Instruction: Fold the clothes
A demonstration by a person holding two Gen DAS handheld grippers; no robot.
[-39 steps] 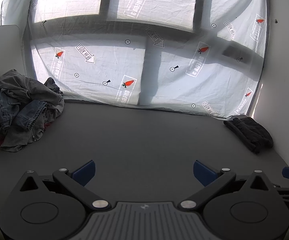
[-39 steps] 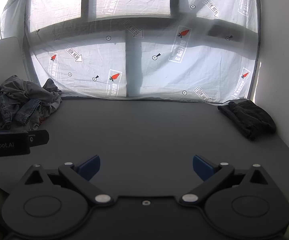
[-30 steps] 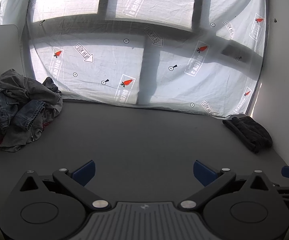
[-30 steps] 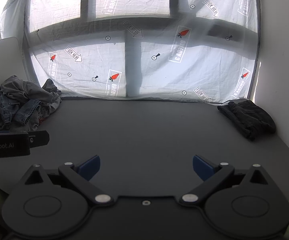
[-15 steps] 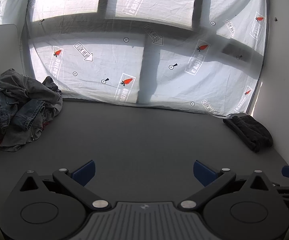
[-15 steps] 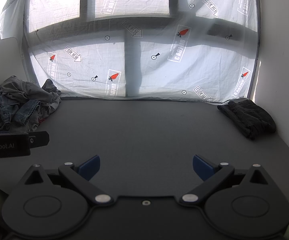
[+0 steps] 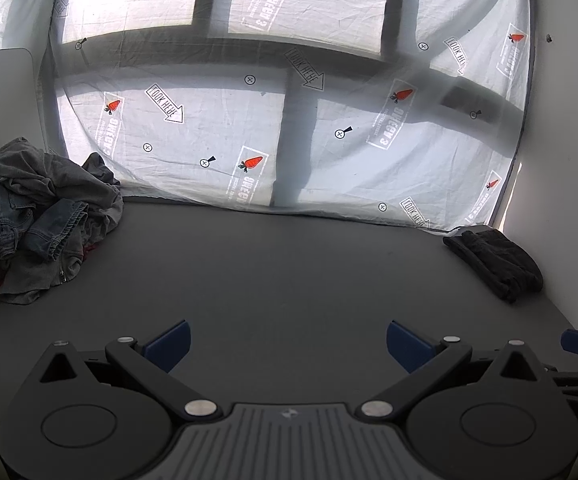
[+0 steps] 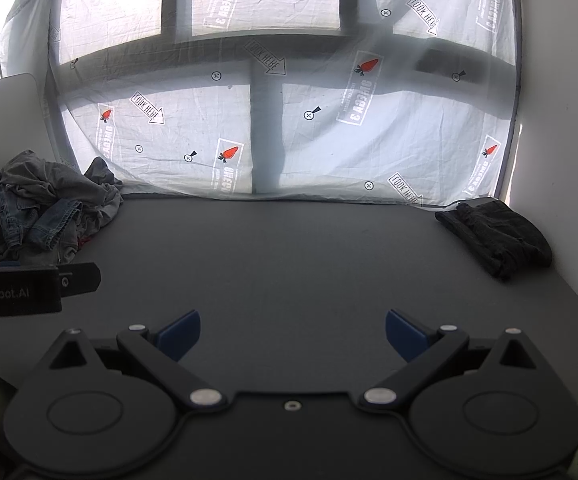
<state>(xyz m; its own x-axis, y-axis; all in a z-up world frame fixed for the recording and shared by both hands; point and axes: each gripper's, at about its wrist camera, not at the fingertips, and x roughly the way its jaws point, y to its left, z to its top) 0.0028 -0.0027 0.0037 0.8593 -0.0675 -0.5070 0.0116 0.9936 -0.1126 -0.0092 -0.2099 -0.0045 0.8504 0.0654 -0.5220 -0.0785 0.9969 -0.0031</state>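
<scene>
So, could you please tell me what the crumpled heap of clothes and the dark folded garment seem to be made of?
The crumpled blue-grey heap of clothes looks like faded denim: stitched seams, a zipper. The dark folded garment seems soft matte knit or fleece, though that is uncertain.

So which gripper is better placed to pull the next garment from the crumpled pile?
Probably left. The left gripper is open and empty, nearer the crumpled pile; the right gripper sits further right.

Almost nothing changed. The left gripper (image 7: 287, 344) drifted very slightly, so the heap of clothes (image 7: 37, 220) sat a touch differently in its view. The right gripper (image 8: 292, 333) barely shifted too.
</scene>
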